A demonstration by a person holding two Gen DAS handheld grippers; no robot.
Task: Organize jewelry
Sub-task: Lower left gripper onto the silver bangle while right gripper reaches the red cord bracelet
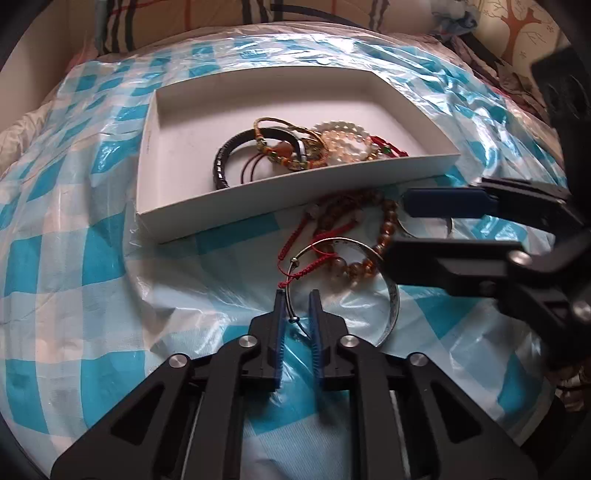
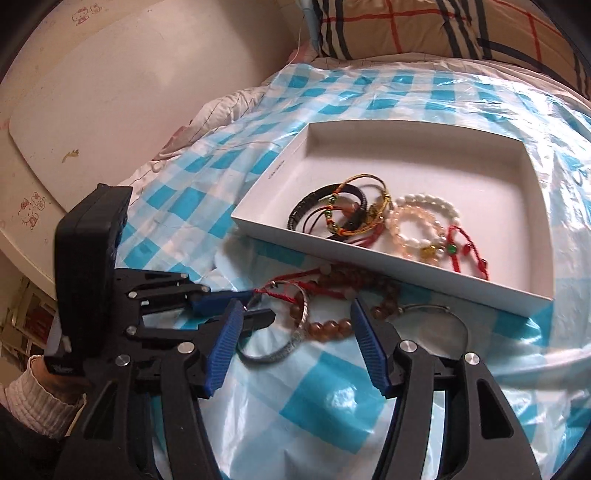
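Observation:
A white shallow box [image 1: 258, 192] [image 2: 406, 266] holds several bracelets: a black one [image 1: 221, 162], woven yellow ones and pale bead strands [image 2: 417, 225]. In front of it on the cloth lie a silver bangle [image 1: 391, 295] [image 2: 291, 343], amber bead strands [image 1: 384, 225] [image 2: 332, 326], red cords [image 1: 295, 236] and a thin wire bangle [image 2: 436, 310]. My left gripper [image 1: 298, 295] stands narrowly open around the thin end of the silver bangle. My right gripper [image 2: 297, 308] is wide open just above the amber beads; it also shows in the left wrist view [image 1: 395, 229].
Everything lies on a blue and white checked plastic sheet [image 1: 92, 258] [image 2: 295, 406] over a bed. Plaid pillows [image 2: 406, 26] lie behind the box. A white board [image 2: 110, 103] stands at the left.

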